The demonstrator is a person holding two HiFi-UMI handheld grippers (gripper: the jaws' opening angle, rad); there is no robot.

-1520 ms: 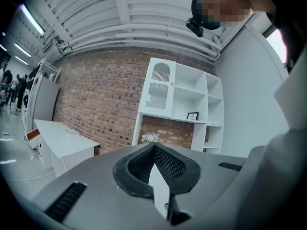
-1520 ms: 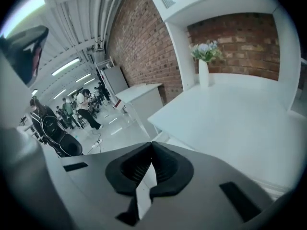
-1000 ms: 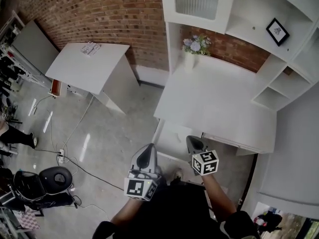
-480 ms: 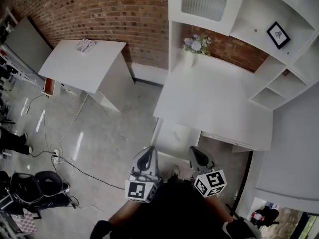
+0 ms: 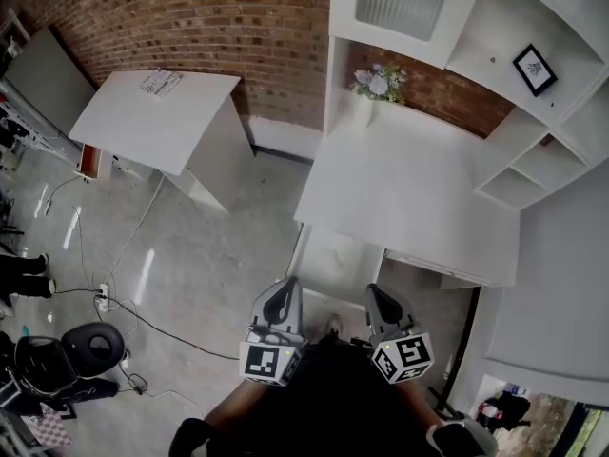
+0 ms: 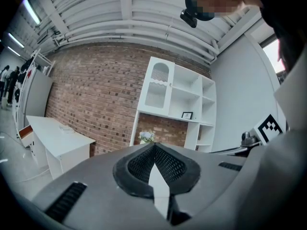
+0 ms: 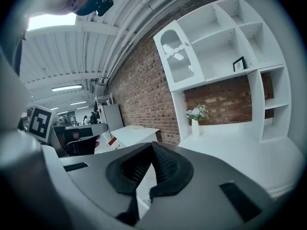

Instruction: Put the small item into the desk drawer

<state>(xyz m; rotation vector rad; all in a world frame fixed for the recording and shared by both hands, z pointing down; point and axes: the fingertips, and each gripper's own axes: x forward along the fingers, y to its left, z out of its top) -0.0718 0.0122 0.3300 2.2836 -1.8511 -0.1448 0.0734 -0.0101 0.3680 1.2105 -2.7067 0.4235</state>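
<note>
The white desk (image 5: 409,198) with its shelf unit stands ahead of me at the upper right of the head view. Below its near left edge there is a white panel (image 5: 328,260) that looks like a drawer front, closed. I see no small item anywhere. My left gripper (image 5: 283,287) and right gripper (image 5: 375,294) hang side by side over the floor, short of the desk. Both point roughly level towards it. In the left gripper view the left gripper (image 6: 154,146) has its tips touching with nothing between them. The right gripper (image 7: 151,145) is likewise shut and empty.
A vase of flowers (image 5: 366,98) stands at the desk's back left and a framed picture (image 5: 534,69) sits on a shelf. A second white table (image 5: 152,117) stands against the brick wall on the left. Cables (image 5: 105,298) and a black chair (image 5: 90,350) lie on the floor at lower left.
The right gripper has shifted down the picture, nearer my body, and now sits level with the left one. The left gripper has hardly moved. Both stay shut.
</note>
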